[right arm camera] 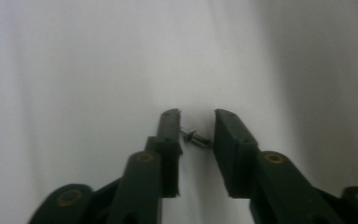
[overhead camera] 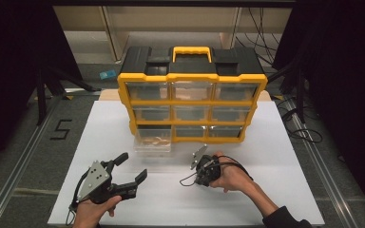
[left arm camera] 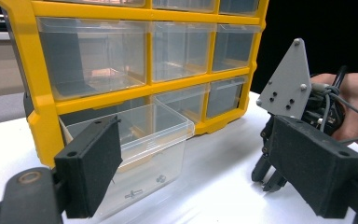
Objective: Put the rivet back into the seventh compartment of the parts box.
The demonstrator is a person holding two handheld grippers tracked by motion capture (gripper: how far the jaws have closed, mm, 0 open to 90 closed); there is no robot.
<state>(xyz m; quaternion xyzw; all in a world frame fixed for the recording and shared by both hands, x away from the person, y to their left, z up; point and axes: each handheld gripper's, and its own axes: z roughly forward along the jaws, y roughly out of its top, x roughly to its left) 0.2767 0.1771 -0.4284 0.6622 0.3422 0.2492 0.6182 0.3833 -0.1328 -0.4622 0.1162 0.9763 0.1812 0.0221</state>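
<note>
A small silver screw (right arm camera: 196,137) lies on the white table between the jaws of my right gripper (right arm camera: 197,115). The jaws stand narrowly apart around it, the left one at the screw's head. In the high view my right gripper (overhead camera: 200,176) points down at the table in front of the yellow drawer cabinet (overhead camera: 192,78). My left gripper (overhead camera: 133,166) hovers wide open at the front left with nothing in it. It faces a clear drawer (left arm camera: 135,140) pulled out of the cabinet's bottom left slot, with small screws (left arm camera: 161,178) on its floor.
The cabinet (left arm camera: 42,126) holds several clear drawers in a yellow frame, with a black top and a yellow handle (overhead camera: 192,50). The white table board (overhead camera: 275,156) spreads around it. Cables (overhead camera: 304,133) lie on the floor at the right, and a metal rail runs along the left.
</note>
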